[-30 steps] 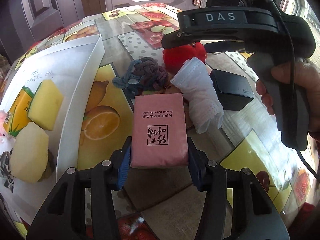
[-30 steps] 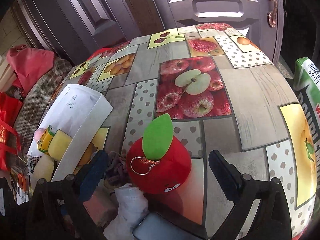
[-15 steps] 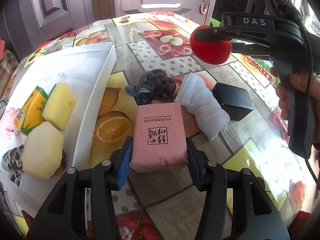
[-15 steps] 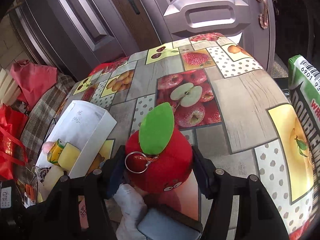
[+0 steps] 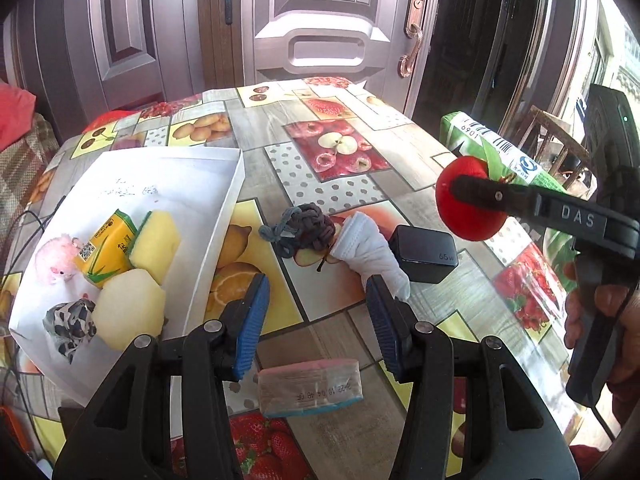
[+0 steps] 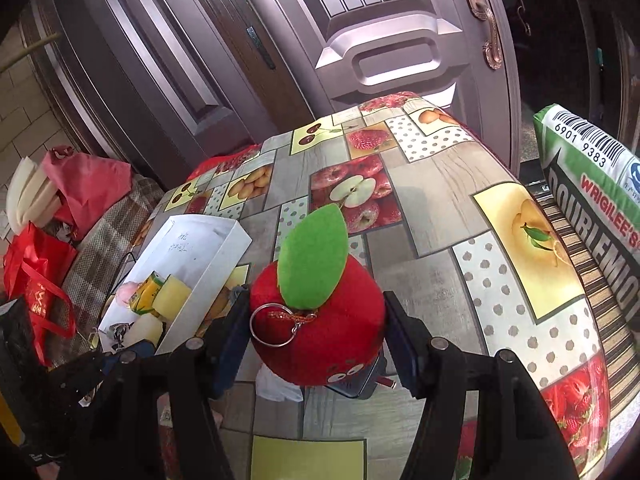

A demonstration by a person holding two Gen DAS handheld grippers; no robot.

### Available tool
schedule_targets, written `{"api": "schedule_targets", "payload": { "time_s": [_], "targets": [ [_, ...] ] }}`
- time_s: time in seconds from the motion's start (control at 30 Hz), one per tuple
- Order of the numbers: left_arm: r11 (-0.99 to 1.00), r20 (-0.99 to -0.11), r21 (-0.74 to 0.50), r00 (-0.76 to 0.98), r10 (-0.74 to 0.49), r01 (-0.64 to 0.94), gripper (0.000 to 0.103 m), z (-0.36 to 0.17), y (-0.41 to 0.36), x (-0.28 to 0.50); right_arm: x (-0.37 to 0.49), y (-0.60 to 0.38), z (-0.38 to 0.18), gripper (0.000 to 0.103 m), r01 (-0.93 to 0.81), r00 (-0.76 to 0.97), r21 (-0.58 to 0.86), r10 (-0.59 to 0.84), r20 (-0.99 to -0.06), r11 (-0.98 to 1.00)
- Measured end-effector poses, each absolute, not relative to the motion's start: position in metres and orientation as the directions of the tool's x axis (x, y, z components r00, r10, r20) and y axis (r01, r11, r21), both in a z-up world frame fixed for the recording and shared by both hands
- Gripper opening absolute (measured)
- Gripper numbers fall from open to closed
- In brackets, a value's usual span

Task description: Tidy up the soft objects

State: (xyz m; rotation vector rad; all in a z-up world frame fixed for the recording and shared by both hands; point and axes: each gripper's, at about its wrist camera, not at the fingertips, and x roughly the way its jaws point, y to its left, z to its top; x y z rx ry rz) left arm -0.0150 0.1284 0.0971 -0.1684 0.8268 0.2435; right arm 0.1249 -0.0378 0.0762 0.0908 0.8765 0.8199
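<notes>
Nearest to the person, the left gripper has its blue pads apart with nothing between them. The pink tissue pack lies just under and behind the pads, near the near edge of the table, with its long axis across the gripper line, so this gripper is the closer one to it.

A little farther, toward the table's middle, lie the grey knitted knot, the white folded cloth and the black charger; the cloth touches the charger.

On the right side, the right gripper is clamped on the red plush apple – green leaf up, key ring in front – and holds it above the table.

The white box stands at the left edge and already holds yellow sponges and other soft things. The box lies to the left of the apple, beyond the left gripper – I judge the way must pass over that gripper. The far half of the table gives open room.
</notes>
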Motion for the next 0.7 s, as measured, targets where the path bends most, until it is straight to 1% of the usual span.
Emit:
{"api": "schedule_targets", "payload": {
  "time_s": [0.13,0.2,0.23,0.27,0.3,0.33,0.37,0.5,0.57,0.7],
  "targets": [
    [0.949,-0.748,-0.069,0.645,0.156,-0.309,0.050,0.098,0.139,-0.023,0.119,-0.046,0.075,0.063,-0.588,0.359,0.403,0.673,-0.647,0.701],
    [0.948,-0.763,-0.111,0.637,0.111,-0.297,0.050,0.093,0.145,-0.028,0.116,-0.050,0.080,0.063,-0.589,0.369,0.404,0.677,-0.637,0.700],
    [0.950,-0.770,-0.134,0.634,0.079,-0.281,0.052,0.090,0.145,-0.030,0.115,-0.052,0.082,0.063,-0.590,0.373,0.404,0.680,-0.631,0.699],
    [0.953,-0.775,-0.142,0.629,0.061,-0.267,0.058,0.088,0.143,-0.033,0.115,-0.053,0.084,0.063,-0.591,0.375,0.406,0.684,-0.626,0.696],
    [0.957,-0.779,-0.133,0.624,0.060,-0.258,0.077,0.085,0.139,-0.035,0.114,-0.054,0.085,0.063,-0.592,0.378,0.409,0.687,-0.621,0.695],
    [0.962,-0.779,-0.119,0.624,0.064,-0.247,0.092,0.083,0.135,-0.038,0.113,-0.055,0.087,0.063,-0.591,0.380,0.411,0.689,-0.618,0.694],
    [0.966,-0.776,-0.104,0.626,0.071,-0.238,0.093,0.082,0.131,-0.040,0.113,-0.055,0.087,0.063,-0.591,0.380,0.413,0.691,-0.615,0.693],
    [0.970,-0.788,-0.055,0.607,0.103,-0.236,0.094,0.071,0.123,-0.034,0.113,-0.056,0.084,0.063,-0.586,0.372,0.425,0.695,-0.616,0.690],
    [0.970,-0.792,-0.044,0.600,0.111,-0.237,0.094,0.066,0.123,-0.025,0.113,-0.057,0.081,0.063,-0.582,0.367,0.428,0.694,-0.620,0.691],
    [0.964,-0.813,0.020,0.557,0.170,-0.265,0.094,0.056,0.126,-0.001,0.113,-0.060,0.079,0.063,-0.576,0.366,0.430,0.690,-0.625,0.695]
  ]
}}
